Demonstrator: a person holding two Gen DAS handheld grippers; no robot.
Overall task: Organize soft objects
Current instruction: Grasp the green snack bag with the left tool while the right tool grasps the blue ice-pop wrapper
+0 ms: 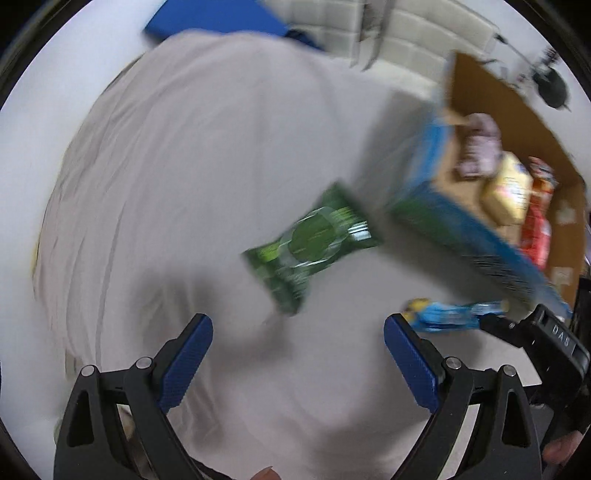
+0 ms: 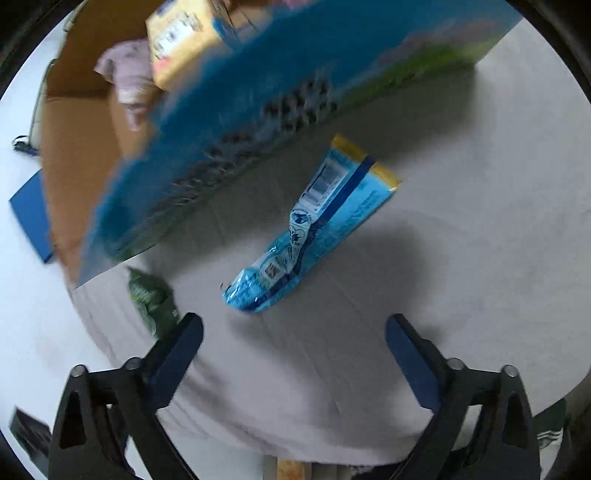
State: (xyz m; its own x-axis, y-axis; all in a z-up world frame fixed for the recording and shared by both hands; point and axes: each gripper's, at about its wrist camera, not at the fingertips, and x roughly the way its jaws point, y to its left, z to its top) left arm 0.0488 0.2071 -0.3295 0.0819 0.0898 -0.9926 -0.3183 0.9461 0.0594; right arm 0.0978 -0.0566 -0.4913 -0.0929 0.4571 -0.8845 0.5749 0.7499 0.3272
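Observation:
A green snack packet [image 1: 314, 243] lies on the grey cloth-covered table [image 1: 207, 147], ahead of my open, empty left gripper [image 1: 298, 332]. A blue and yellow packet [image 2: 314, 229] lies flat ahead of my open, empty right gripper [image 2: 294, 330]; it also shows in the left wrist view [image 1: 450, 312]. The green packet shows at the left of the right wrist view [image 2: 151, 299]. An open cardboard box [image 1: 509, 122] with a blue printed side stands beyond both packets and holds yellow [image 1: 508, 192], red [image 1: 537, 229] and pale pink packets [image 1: 478, 147]. Both views are blurred.
The right gripper's body [image 1: 546, 343] shows at the left wrist view's right edge. A blue flat object [image 1: 214, 18] lies beyond the table's far edge. The box's blue side [image 2: 258, 122] looms close over the right gripper's view.

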